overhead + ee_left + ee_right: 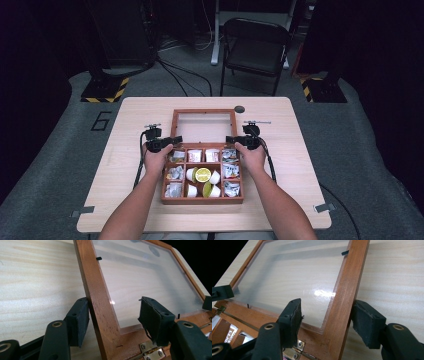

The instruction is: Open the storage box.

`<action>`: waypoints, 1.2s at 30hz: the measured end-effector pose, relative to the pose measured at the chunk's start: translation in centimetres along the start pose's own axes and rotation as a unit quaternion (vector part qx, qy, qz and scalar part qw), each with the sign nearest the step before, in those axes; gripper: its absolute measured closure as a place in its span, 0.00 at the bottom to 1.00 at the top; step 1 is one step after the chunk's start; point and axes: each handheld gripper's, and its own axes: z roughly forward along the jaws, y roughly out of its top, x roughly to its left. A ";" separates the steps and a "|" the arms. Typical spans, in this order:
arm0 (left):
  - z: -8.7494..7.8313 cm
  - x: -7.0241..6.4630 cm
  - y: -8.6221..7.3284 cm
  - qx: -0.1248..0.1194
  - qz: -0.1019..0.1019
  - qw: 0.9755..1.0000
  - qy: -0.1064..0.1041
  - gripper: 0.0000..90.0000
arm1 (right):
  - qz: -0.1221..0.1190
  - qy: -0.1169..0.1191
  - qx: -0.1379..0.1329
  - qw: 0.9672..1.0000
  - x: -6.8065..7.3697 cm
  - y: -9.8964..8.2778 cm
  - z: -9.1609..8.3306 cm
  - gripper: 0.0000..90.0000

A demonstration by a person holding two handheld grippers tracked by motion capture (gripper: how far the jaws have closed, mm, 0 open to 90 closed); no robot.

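Observation:
A wooden compartment box (202, 200) sits on the table in front of me, its glass-paned lid (204, 111) swung open behind it. My left gripper (170, 141) straddles the lid's left rail (100, 297) just above the hinge. One pad (81, 322) rests against the rail's outer side, the other stands well off it over the glass, so the gripper (113, 317) is open. My right gripper (232, 140) straddles the right rail (342, 297) the same way. Its outer pad (365, 325) is at the wood, the inner one hangs over the pane, and the gripper (328, 317) is open.
The box holds lime halves (202, 174), small white cups, sachets and foil packets. Brass hinges (150, 352) (293, 351) join the lid to the box. A small dark disc (239, 109) lies beyond the lid. A folding chair (255, 47) stands behind the table (135, 120).

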 end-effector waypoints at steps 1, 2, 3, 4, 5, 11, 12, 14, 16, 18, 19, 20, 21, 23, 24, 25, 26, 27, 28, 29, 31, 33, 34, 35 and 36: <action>0.0 0.0 0.0 0.000 0.000 1.000 0.000 0.46 | 0.003 0.001 0.000 1.000 0.0 0.0 0.0 0.45; 0.0 0.0 0.0 0.000 0.000 1.000 0.000 0.46 | 0.003 0.001 0.000 1.000 0.0 0.0 0.0 0.45; 0.0 0.0 0.0 0.000 0.001 1.000 0.000 0.46 | 0.003 0.001 0.000 1.000 0.0 0.0 0.0 0.45; 0.0 0.0 0.0 0.000 0.002 1.000 0.001 0.46 | 0.001 0.000 0.000 1.000 0.0 0.0 0.0 0.45; 0.0 0.0 0.0 0.000 0.003 1.000 0.001 0.46 | -0.004 -0.001 -0.002 1.000 0.0 0.0 0.0 0.45; 0.1 0.1 0.0 0.005 -0.010 1.000 -0.002 0.46 | 0.008 0.000 0.004 1.000 0.0 0.0 0.0 0.45; 0.1 0.2 0.0 0.004 -0.007 1.000 -0.003 0.45 | 0.012 0.000 0.005 1.000 0.0 0.0 0.1 0.45; 0.1 0.2 0.0 0.005 -0.006 1.000 -0.002 0.45 | 0.010 0.002 0.004 1.000 -0.2 0.0 0.2 0.45; 0.1 0.2 0.0 0.007 -0.007 1.000 -0.002 0.45 | 0.018 0.003 0.008 1.000 -0.2 0.0 0.1 0.45; 0.2 0.3 0.0 0.006 -0.006 1.000 -0.003 0.45 | 0.021 0.004 0.010 1.000 -0.2 0.0 0.1 0.45; 0.2 0.3 0.0 0.006 -0.006 1.000 -0.003 0.45 | 0.022 0.004 0.010 1.000 -0.2 0.0 0.2 0.45; 0.2 0.3 -0.1 0.005 -0.007 1.000 -0.003 0.45 | 0.023 0.004 0.010 1.000 -0.2 0.0 0.2 0.45; 0.2 0.3 -0.1 0.005 -0.007 1.000 -0.003 0.45 | 0.021 0.005 0.009 1.000 -0.3 0.0 0.2 0.45; 0.2 0.2 -0.1 0.008 -0.012 1.000 -0.001 0.44 | 0.024 0.005 0.009 1.000 -0.4 0.0 0.3 0.45; 0.2 0.3 -0.1 0.008 -0.010 1.000 -0.001 0.44 | 0.031 0.005 0.012 0.999 -0.3 0.0 0.2 0.45; 0.2 0.3 -0.1 0.009 -0.012 1.000 -0.001 0.44 | 0.031 0.006 0.012 0.999 -0.3 -0.1 0.2 0.45; 0.2 0.3 -0.1 0.009 -0.012 1.000 -0.002 0.44 | 0.032 0.007 0.013 0.999 -0.4 -0.1 0.3 0.45; 0.2 0.3 -0.1 0.009 -0.012 1.000 -0.002 0.44 | 0.036 0.007 0.014 0.999 -0.3 -0.1 0.2 0.45; 0.2 0.4 -0.1 0.009 -0.013 1.000 -0.002 0.44 | 0.036 0.007 0.014 0.999 -0.3 -0.1 0.3 0.45; 0.3 0.3 -0.1 0.009 -0.013 1.000 -0.002 0.44 | 0.038 0.007 0.015 0.999 -0.3 -0.1 0.3 0.45; 0.3 0.4 -0.1 0.009 -0.011 1.000 -0.003 0.44 | 0.036 0.007 0.015 0.999 -0.4 -0.1 0.3 0.45; 0.3 0.4 -0.1 0.010 -0.013 1.000 -0.004 0.44 | 0.041 0.007 0.016 0.999 -0.3 -0.1 0.2 0.45; 0.3 0.5 -0.1 0.010 -0.014 1.000 -0.004 0.44 | 0.036 0.007 0.014 0.999 -0.4 -0.1 0.3 0.45; 0.3 0.5 -0.1 0.010 -0.016 1.000 -0.005 0.44 | 0.035 0.009 0.013 0.999 -0.5 -0.1 0.3 0.45; 0.3 0.5 -0.1 0.012 -0.016 1.000 -0.006 0.43 | 0.036 0.009 0.013 0.999 -0.5 -0.1 0.3 0.45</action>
